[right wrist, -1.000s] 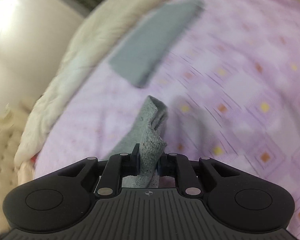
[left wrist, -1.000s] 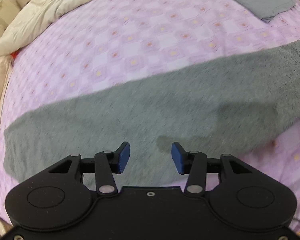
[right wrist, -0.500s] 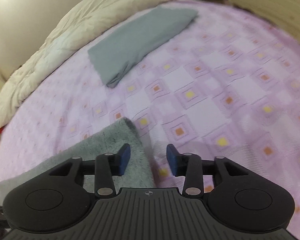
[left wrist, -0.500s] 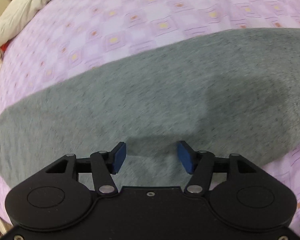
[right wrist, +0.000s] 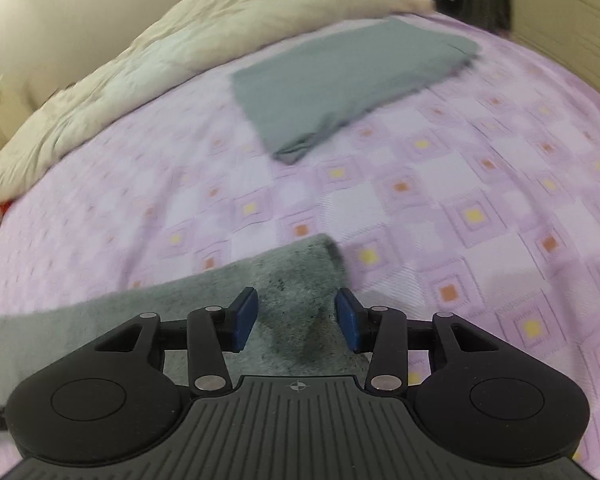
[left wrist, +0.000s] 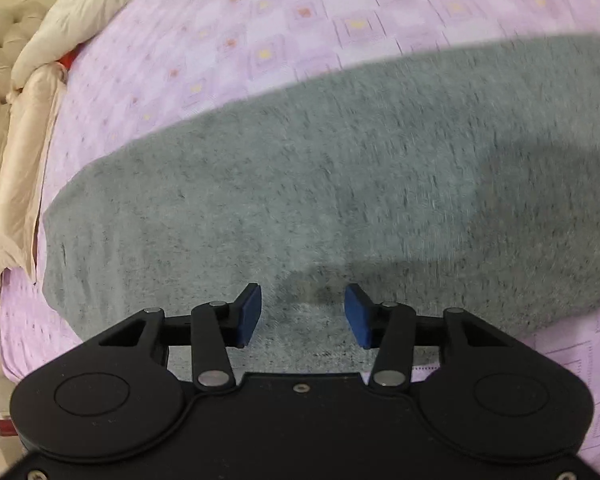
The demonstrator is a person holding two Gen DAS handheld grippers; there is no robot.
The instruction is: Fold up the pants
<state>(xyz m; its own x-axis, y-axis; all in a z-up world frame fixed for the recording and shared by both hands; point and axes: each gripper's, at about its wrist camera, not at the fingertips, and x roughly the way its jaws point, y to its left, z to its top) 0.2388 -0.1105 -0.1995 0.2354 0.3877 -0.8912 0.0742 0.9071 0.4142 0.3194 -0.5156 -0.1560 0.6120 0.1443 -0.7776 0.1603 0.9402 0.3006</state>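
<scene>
Grey fleece pants [left wrist: 340, 184] lie flat on the purple bedspread [right wrist: 480, 200]. Left gripper [left wrist: 302, 314], closing and empty, may bunch cloth mid-length; right gripper [right wrist: 296, 315], opening and empty above their end, might drag it askew.

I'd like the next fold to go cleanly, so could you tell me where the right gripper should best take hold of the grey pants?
Probably the end corner of the grey pants, from above: it lies flat at the sheet's edge between the opening jaws of the right gripper, with bare purple bedsheet beyond.
</scene>
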